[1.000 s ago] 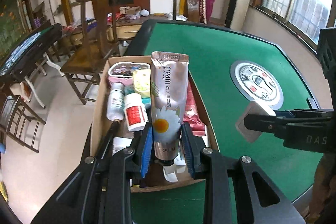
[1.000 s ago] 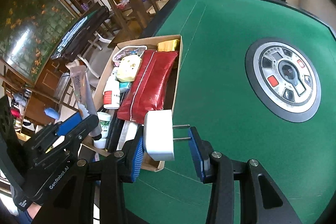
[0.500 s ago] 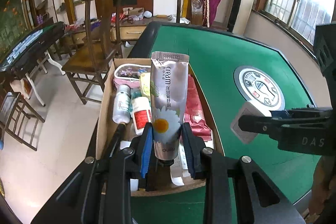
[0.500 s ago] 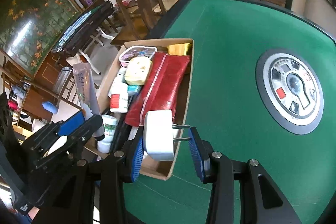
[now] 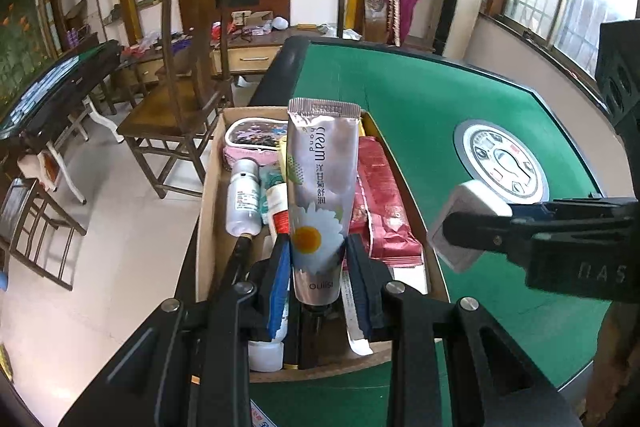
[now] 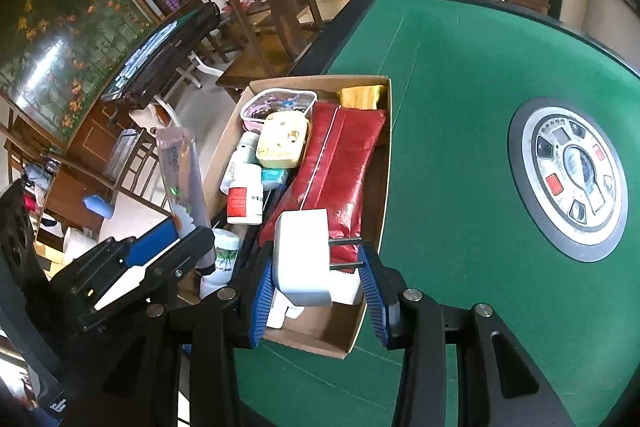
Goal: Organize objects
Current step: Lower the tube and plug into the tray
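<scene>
Cardboard box (image 6: 224, 143) on the green table (image 6: 460, 75), both grippers loaded above it.

The box holds a red pouch (image 6: 340, 163), a yellow case (image 6: 282, 143), white bottles (image 6: 245, 199), a pink-rimmed tub (image 6: 276, 105) and a gold packet (image 6: 360, 95). The left gripper (image 5: 318, 267), angled down over the box's near end, clamps a hand cream tube (image 5: 322, 195) upright. The right gripper (image 6: 316, 291) grips a white plug adapter (image 6: 302, 255) over the box's near corner, prongs against one pad. Only the right wrist view shows the gold packet and prongs.
</scene>
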A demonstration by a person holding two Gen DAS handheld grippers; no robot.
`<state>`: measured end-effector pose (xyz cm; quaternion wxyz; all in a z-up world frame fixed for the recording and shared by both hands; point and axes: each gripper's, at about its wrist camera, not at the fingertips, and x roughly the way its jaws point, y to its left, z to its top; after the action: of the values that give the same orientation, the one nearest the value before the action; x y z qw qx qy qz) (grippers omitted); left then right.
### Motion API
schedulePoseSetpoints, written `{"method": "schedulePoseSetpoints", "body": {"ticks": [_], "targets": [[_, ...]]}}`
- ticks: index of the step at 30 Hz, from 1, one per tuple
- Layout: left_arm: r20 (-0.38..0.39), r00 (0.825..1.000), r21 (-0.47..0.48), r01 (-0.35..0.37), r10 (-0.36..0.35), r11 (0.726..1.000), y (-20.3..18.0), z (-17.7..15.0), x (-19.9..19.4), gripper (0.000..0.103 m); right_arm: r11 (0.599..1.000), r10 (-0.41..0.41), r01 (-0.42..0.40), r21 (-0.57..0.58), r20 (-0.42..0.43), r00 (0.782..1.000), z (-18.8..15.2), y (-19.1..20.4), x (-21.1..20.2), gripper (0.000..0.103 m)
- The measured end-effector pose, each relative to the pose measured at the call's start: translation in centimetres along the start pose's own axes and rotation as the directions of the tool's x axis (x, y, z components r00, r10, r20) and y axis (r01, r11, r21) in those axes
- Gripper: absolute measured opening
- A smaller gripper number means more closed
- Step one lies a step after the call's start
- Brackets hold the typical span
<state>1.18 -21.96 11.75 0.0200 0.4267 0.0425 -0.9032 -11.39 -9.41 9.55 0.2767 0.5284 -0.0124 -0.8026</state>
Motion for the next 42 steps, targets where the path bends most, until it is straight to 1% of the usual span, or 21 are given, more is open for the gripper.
{"method": "schedulePoseSetpoints", "body": {"ticks": [2, 7, 10, 16, 20, 23, 27, 32, 37, 42], "targets": [[-0.003, 1.000, -0.012, 0.007, -0.007, 1.000, 0.3, 0.0, 0.0, 0.027, 1.000, -0.007, 0.007, -0.008, -0.003, 1.000, 0.1, 0.2, 0.2, 0.045], [-0.001, 1.000, -0.004, 0.004, -0.004, 1.000, 0.8, -0.1, 0.4, 0.027, 1.000, -0.012, 0.013, -0.017, 0.008, 1.000, 0.2, 0.5, 1.3, 0.045], [-0.021, 1.000, -0.013, -0.002, 0.002, 1.000, 1.4, 0.0, 0.7, 0.027, 1.000, -0.004, 0.004, -0.008, -0.013, 1.000, 0.3, 0.6, 1.5, 0.045], [-0.030, 1.000, -0.001, 0.008, -0.008, 1.000, 1.5, 0.7, 0.8, 0.027, 1.000, -0.020, 0.020, -0.007, 0.010, 1.000, 1.9, 1.2, 1.9, 0.045], [-0.034, 0.999, 0.019, 0.018, -0.018, 1.000, 1.6, 1.1, 1.8, 0.027, 0.999, -0.041, 0.041, -0.001, 0.012, 0.999, 2.6, 1.1, 3.3, 0.045], [-0.035, 0.999, 0.028, 0.012, -0.011, 1.000, 1.9, 1.3, 2.5, 0.027, 0.999, -0.051, 0.051, 0.019, 0.002, 0.999, 3.3, 0.6, 4.3, 0.045], [-0.052, 0.999, 0.023, 0.002, -0.001, 1.000, 2.3, 1.8, 3.2, 0.027, 0.998, -0.059, 0.059, 0.021, -0.007, 0.998, 3.9, 0.4, 4.3, 0.045], [-0.056, 0.998, 0.017, 0.006, -0.005, 1.000, 2.8, 2.3, 3.8, 0.027, 0.998, -0.069, 0.069, 0.012, -0.005, 0.998, 4.6, 0.6, 4.7, 0.045], [-0.054, 0.999, 0.045, 0.002, 0.000, 0.999, 2.6, 2.4, 5.0, 0.027, 0.996, -0.085, 0.086, 0.030, -0.012, 0.996, 4.9, 0.2, 6.0, 0.045], [-0.059, 0.998, 0.055, 0.007, -0.004, 0.998, 2.7, 2.7, 5.5, 0.027, 0.994, -0.107, 0.107, 0.038, -0.014, 0.994, 5.7, 0.2, 6.1, 0.045]]}}
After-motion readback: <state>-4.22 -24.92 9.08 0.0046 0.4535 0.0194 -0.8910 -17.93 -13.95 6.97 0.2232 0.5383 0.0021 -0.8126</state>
